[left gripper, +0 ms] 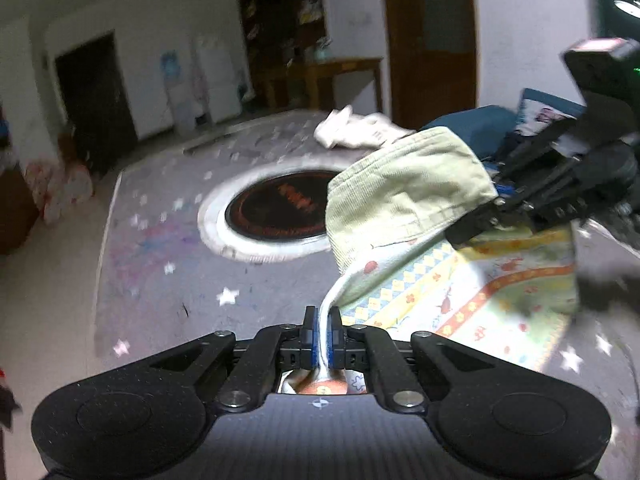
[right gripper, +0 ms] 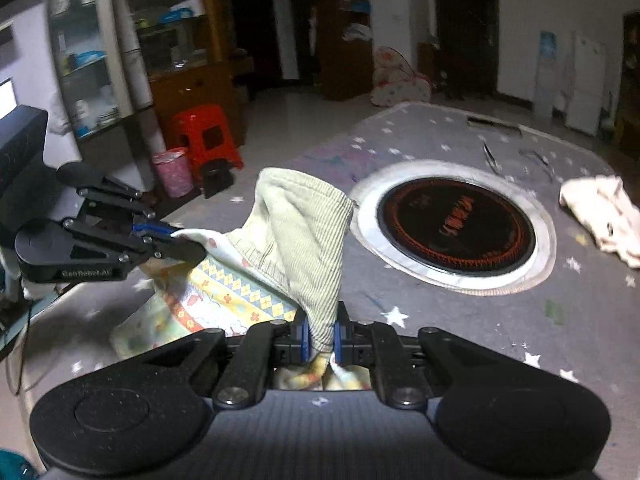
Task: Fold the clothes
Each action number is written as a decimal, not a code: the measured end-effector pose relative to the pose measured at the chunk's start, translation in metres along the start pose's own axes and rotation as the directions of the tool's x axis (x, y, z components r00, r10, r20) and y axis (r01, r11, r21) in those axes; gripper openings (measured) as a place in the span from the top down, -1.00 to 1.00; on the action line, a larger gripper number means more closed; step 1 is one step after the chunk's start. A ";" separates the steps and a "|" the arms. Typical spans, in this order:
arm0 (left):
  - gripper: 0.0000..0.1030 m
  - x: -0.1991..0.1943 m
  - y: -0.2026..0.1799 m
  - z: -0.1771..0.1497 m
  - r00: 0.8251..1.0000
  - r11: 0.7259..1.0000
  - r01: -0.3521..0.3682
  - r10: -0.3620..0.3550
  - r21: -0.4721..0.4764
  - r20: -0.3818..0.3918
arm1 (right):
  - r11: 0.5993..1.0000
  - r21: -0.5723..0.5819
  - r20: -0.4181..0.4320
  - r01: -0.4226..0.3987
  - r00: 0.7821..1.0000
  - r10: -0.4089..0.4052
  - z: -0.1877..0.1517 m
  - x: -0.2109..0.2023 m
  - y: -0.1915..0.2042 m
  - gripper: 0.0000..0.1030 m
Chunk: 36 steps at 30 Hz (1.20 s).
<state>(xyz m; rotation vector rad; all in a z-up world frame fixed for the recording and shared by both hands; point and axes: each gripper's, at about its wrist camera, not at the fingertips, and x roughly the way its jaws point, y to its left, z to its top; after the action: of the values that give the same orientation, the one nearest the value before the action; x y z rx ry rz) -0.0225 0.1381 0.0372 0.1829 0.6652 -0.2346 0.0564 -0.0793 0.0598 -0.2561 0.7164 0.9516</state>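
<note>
A small garment with a pale green corduroy outside [left gripper: 404, 192] and a colourful patterned lining [left gripper: 480, 292] hangs stretched between both grippers above the grey star-patterned table [left gripper: 168, 280]. My left gripper [left gripper: 322, 332] is shut on one edge of it. My right gripper [right gripper: 320, 338] is shut on the opposite edge, with the green corduroy [right gripper: 304, 240] rising in front of it. The right gripper also shows in the left wrist view [left gripper: 476, 228], and the left gripper in the right wrist view [right gripper: 176, 242].
A round black induction plate with a white ring [right gripper: 456, 226] is set in the table's middle. A crumpled cream cloth [right gripper: 600, 212] lies at the far side. A red stool [right gripper: 208, 140] and pink bin [right gripper: 174, 172] stand on the floor beyond the table edge.
</note>
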 end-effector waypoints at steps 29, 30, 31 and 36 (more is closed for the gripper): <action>0.24 0.038 0.037 -0.015 0.992 0.977 -0.083 0.063 -0.194 -0.108 | 0.985 0.079 0.068 0.153 0.985 -0.158 -0.036 -0.003 -0.020 0.35; 0.23 0.036 0.039 -0.015 0.992 0.977 -0.090 0.070 -0.194 -0.106 | 0.985 0.081 0.061 0.153 0.985 -0.158 -0.038 0.000 -0.019 0.37; 0.23 0.034 0.041 -0.015 0.991 0.976 -0.097 0.077 -0.197 -0.105 | 0.982 0.086 0.057 0.167 0.984 -0.172 -0.040 0.003 -0.021 0.40; 0.23 0.027 0.049 -0.021 0.987 0.969 -0.135 0.112 -0.205 -0.118 | 0.957 0.124 -0.014 0.262 0.965 -0.262 -0.047 0.020 -0.040 0.40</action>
<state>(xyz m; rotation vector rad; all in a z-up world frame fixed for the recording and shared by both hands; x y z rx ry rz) -0.0011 0.1863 0.0087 0.0311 0.7762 -0.0329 0.0759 -0.1128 0.0069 -0.2330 0.7171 0.6517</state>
